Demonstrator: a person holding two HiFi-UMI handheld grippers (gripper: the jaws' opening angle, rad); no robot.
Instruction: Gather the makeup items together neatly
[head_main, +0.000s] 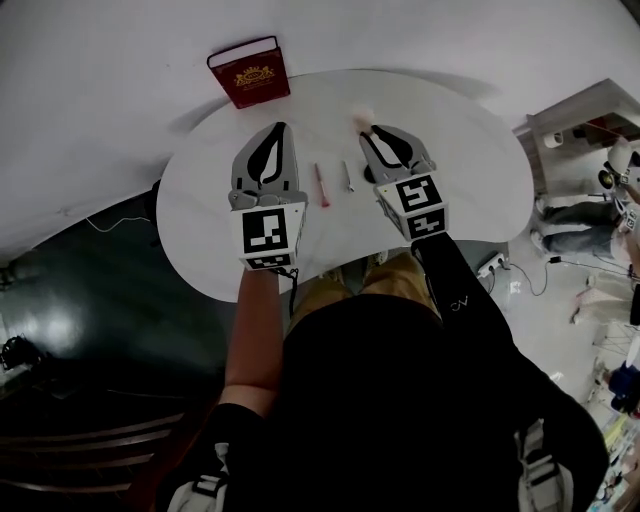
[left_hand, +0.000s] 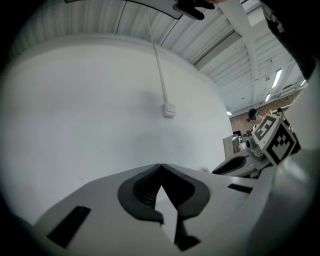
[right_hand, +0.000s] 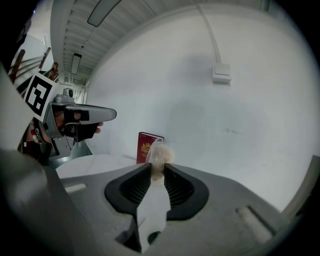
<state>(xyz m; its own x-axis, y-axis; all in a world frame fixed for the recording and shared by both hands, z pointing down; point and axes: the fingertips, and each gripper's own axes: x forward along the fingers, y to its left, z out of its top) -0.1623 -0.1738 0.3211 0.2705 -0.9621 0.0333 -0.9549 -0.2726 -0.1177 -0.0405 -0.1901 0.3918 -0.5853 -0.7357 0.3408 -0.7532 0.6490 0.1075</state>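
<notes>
now, rounded beige item (right_hand: 159, 154) between ribbed fingers (right_hand: 134, 186)

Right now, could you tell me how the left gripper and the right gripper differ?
The left gripper has its fingers closed together on nothing, while the right gripper is shut on a small beige item. The left gripper sits nearer the red booklet than the right gripper does. Both are held over the white table.
</notes>
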